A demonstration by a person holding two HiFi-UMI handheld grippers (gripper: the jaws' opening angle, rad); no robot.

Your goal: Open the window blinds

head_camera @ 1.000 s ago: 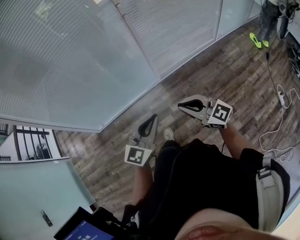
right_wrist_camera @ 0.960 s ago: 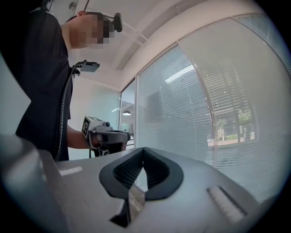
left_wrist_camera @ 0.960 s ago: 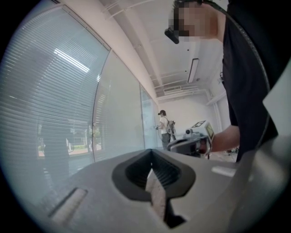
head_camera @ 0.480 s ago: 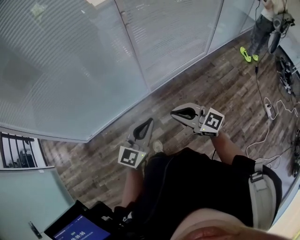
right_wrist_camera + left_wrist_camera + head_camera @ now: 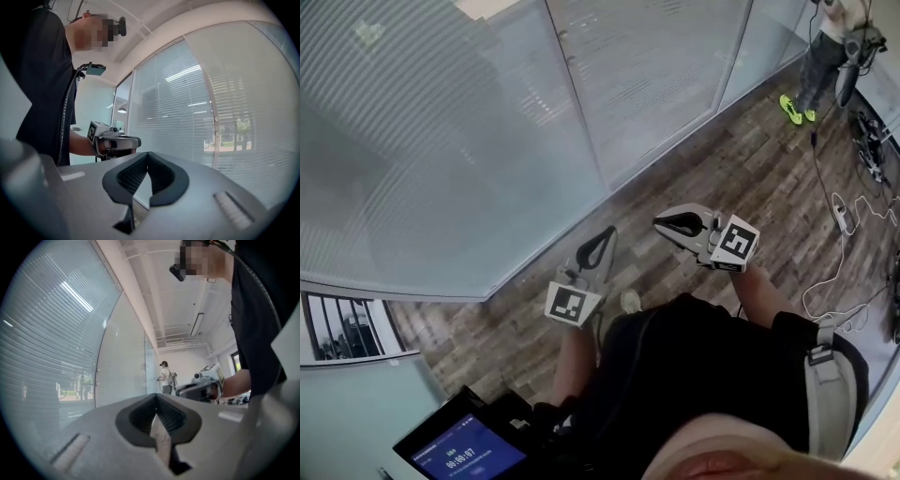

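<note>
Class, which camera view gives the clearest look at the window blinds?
The right gripper view: the blinds fill most of the picture, nearly face-on and sharply lined. The head view looks down on them at a steep slant, so they show only as fine stripes. The left gripper view shows them curved along its left side.

Office: glass partition walls with blinds, plank floor.

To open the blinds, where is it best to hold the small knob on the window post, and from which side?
Take the knob by its round rim, coming straight at it from the room side, one jaw on each side. It seems a small stud standing out from the post, while the blinds seem sealed behind glass. The right gripper is shut, so open it first.
</note>
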